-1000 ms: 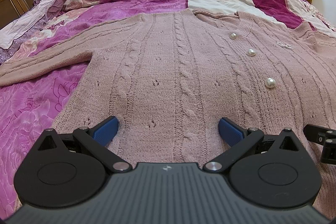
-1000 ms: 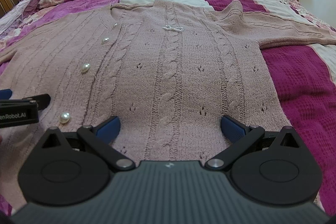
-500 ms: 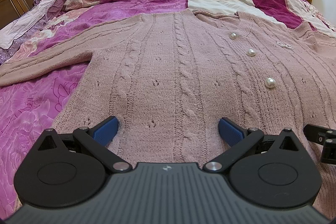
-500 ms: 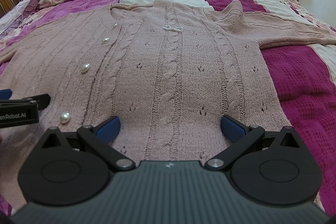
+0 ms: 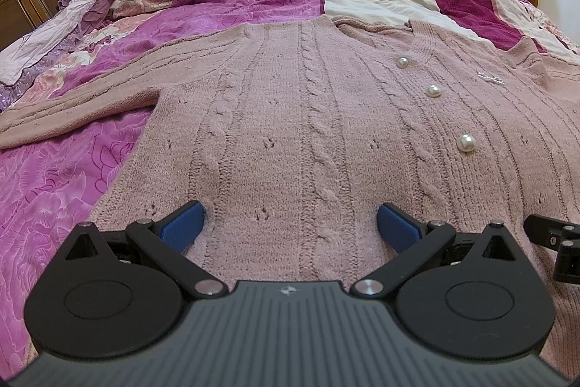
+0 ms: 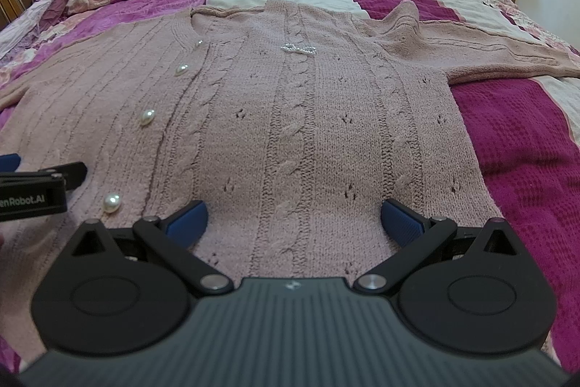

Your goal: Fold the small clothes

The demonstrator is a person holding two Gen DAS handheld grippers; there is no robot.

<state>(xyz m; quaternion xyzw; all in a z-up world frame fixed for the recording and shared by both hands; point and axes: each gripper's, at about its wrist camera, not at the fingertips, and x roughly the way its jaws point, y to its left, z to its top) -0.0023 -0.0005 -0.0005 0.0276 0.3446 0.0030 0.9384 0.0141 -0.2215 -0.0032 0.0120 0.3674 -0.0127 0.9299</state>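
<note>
Two sets of tongs, left tongs [image 5: 290, 223] and right tongs [image 6: 293, 220], hover side by side with their blue pads spread wide and gripping nothing, low over the hem of a dusty-pink cable-knit cardigan [image 5: 308, 133] with round pearl buttons [image 5: 466, 143]; it lies flat, sleeves out, on the bed's magenta and cream patchwork quilt [image 6: 525, 151]

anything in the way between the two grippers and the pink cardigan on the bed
Nothing visible. The left gripper and right gripper are both open right over the hem of the cardigan, which lies flat with only its own pearl buttons on top.
</note>
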